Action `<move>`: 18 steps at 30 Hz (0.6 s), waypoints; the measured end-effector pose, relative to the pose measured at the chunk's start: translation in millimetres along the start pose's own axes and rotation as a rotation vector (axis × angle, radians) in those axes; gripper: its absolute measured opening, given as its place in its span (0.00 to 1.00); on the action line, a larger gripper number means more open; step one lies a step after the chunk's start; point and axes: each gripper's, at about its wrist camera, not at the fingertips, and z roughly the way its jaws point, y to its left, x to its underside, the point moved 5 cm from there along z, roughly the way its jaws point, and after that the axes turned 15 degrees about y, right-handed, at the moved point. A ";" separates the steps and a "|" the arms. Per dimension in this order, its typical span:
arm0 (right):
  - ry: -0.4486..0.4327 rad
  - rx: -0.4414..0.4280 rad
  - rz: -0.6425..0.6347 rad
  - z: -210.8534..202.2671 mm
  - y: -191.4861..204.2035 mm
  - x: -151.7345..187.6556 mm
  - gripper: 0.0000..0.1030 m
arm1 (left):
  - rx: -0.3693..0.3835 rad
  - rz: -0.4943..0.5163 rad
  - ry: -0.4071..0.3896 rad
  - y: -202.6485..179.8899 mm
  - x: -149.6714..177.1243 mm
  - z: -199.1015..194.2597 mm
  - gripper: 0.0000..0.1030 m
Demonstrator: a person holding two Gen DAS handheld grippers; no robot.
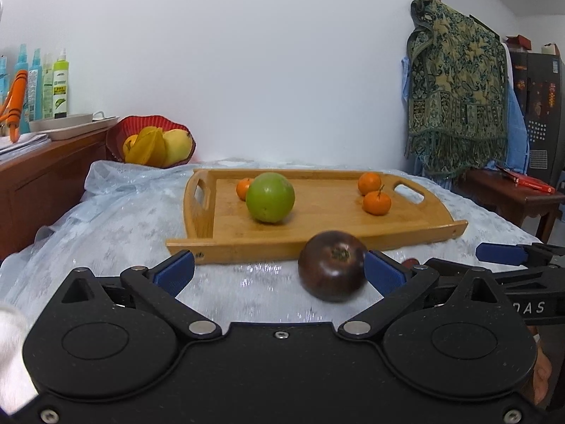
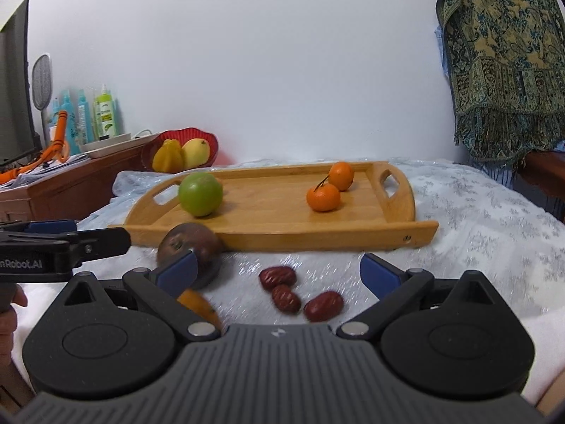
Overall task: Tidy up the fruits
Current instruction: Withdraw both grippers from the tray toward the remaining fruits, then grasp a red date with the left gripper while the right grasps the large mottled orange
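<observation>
A wooden tray [image 1: 317, 236] [image 2: 268, 238] lies on the table with a green round fruit [image 1: 270, 197] [image 2: 200, 193] and small oranges [image 1: 376, 203] [image 2: 323, 197] on it. A dark purple fruit [image 1: 332, 265] [image 2: 190, 247] rests on the cloth just in front of the tray. My left gripper [image 1: 280, 272] is open, and the purple fruit sits against its right finger. My right gripper [image 2: 279, 272] is open over three red dates [image 2: 286, 298]. An orange piece [image 2: 197, 305] shows behind its left finger. The left gripper [image 2: 63, 243] enters the right wrist view from the left.
A red bowl [image 1: 152, 141] [image 2: 183, 152] with yellow fruits stands behind the tray, beside a wooden cabinet [image 1: 46, 176] carrying bottles. A patterned cloth [image 1: 455, 95] hangs at the right over a low wooden table [image 1: 508, 194]. A shiny pale tablecloth [image 2: 476, 229] covers the table.
</observation>
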 end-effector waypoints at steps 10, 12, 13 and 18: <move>0.011 -0.024 -0.044 -4.6 22.2 20.5 1.00 | -0.037 0.014 0.040 6.7 25.4 -3.9 0.99; 0.013 -0.028 -0.056 -3.1 26.4 22.6 1.00 | -0.042 0.019 0.051 8.0 28.9 -3.2 0.97; 0.014 -0.030 -0.062 -2.3 28.6 23.4 1.00 | -0.041 0.018 0.054 8.7 30.1 -2.6 0.94; 0.033 -0.040 -0.096 3.3 38.8 28.0 1.00 | -0.031 0.003 0.083 12.8 33.6 2.5 0.76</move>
